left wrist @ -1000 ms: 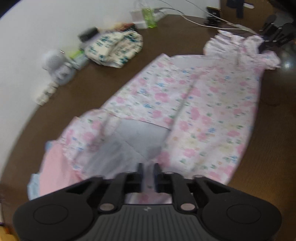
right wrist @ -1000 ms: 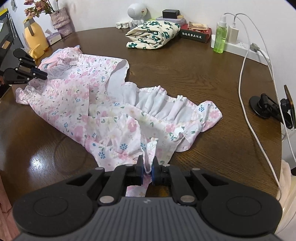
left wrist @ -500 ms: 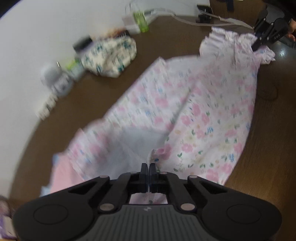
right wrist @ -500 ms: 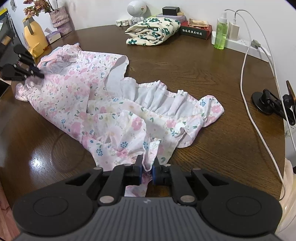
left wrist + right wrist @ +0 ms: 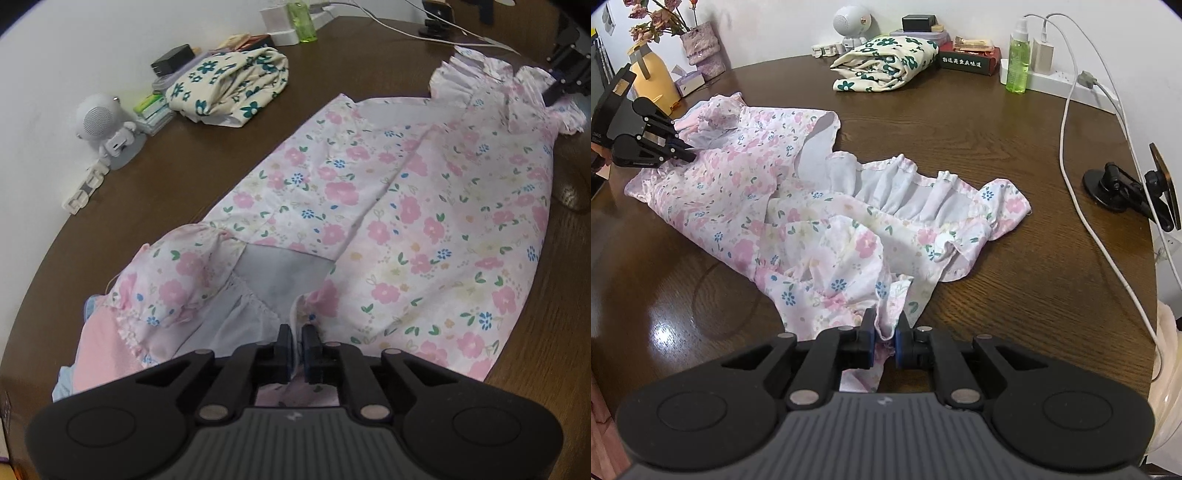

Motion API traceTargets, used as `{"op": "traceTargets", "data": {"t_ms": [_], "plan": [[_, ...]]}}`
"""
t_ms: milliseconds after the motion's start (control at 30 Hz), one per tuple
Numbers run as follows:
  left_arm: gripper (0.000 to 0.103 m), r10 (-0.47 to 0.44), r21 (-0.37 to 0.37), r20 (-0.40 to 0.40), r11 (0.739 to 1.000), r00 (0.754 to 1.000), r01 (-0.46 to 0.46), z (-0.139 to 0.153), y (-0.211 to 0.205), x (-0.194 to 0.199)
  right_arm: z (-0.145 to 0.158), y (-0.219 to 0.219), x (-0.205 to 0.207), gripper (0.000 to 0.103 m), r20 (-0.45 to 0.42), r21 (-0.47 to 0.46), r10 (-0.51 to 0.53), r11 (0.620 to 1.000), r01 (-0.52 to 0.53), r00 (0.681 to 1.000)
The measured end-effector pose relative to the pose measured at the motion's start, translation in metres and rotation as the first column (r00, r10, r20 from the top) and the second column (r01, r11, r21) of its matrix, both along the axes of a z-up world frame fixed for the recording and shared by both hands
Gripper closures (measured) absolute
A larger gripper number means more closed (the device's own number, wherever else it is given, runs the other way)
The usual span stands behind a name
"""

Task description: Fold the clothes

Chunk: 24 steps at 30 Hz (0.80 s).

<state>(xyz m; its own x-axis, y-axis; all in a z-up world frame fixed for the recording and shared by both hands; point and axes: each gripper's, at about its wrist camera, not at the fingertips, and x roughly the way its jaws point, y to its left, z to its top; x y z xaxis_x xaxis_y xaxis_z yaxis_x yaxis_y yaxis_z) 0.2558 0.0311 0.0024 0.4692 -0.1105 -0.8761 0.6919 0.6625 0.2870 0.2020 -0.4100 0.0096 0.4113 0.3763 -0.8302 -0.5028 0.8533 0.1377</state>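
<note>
Setting: domestic room, not a lab. Evidence: round dark wooden table (image 5: 1015, 280) against a white wall. Along the table's far edge: vase of dried flowers (image 5: 700, 48), tissue pack (image 5: 687, 78), small white speaker (image 5: 853, 22), power strip (image 5: 1060, 83) with charger and cable, green spray bottle (image 5: 1017, 59), folded floral cloth (image 5: 886, 61).

Right wrist view: dress (image 5: 798, 206) lies spread mid-table (image 5: 1015, 295), running from near centre to far left. Right gripper (image 5: 885, 332) at its near edge, left gripper (image 5: 687, 157) at its far-left end. Folded garment (image 5: 886, 62) behind the dress by the wall; bottle (image 5: 1017, 59) right of it. Cable (image 5: 1071, 177) runs down the right side; phone stand (image 5: 1126, 188) far right.
</note>
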Motion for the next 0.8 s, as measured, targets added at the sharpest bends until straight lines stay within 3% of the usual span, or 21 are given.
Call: {"op": "traceTargets", "data": {"t_ms": [67, 133, 200, 300, 400, 500, 600, 667, 800], "plan": [[0.088, 0.016, -0.012, 0.007, 1.0, 1.0, -0.016, 0.003, 0.002, 0.0, 0.0, -0.001, 0.0, 0.09, 0.003, 0.007, -0.01, 1.0, 0.01, 1.0], [0.074, 0.035, -0.033, 0.038, 0.999, 0.999, -0.033, 0.012, 0.005, -0.004, 0.001, -0.001, -0.001, 0.087, 0.006, 0.0, -0.013, 1.0, 0.013, 1.0], [0.061, 0.055, -0.059, 0.079, 0.997, 0.995, -0.051, 0.024, 0.01, -0.01, 0.006, -0.003, -0.004, 0.077, 0.018, 0.023, -0.017, 1.0, 0.017, 1.0], [0.059, 0.04, -0.11, 0.111, 0.994, 0.993, -0.028, 0.039, 0.005, -0.029, 0.027, -0.006, -0.013, 0.058, 0.089, 0.053, -0.045, 0.998, 0.04, 0.995], [0.059, 0.015, -0.163, 0.136, 0.987, 0.991, 0.008, 0.052, -0.003, -0.051, 0.049, 0.008, -0.021, 0.05, 0.185, 0.066, -0.059, 0.997, 0.047, 0.981], [0.06, -0.027, -0.191, 0.131, 0.98, 0.991, 0.052, 0.047, -0.022, -0.066, 0.061, 0.039, -0.024, 0.05, 0.258, 0.087, -0.036, 0.996, 0.014, 0.966], [0.065, -0.046, -0.212, 0.097, 0.975, 0.994, 0.065, 0.027, -0.039, -0.068, 0.051, 0.096, -0.019, 0.056, 0.271, 0.096, 0.05, 0.992, -0.079, 0.961], [0.072, -0.033, -0.231, 0.086, 0.971, 0.996, 0.052, 0.02, -0.037, -0.07, 0.035, 0.134, -0.014, 0.059, 0.254, 0.11, 0.116, 0.983, -0.148, 0.96], [0.073, 0.016, -0.275, 0.072, 0.961, 0.997, 0.005, 0.01, -0.022, -0.072, -0.002, 0.201, -0.006, 0.062, 0.229, 0.097, 0.193, 0.971, -0.219, 0.954]]}}
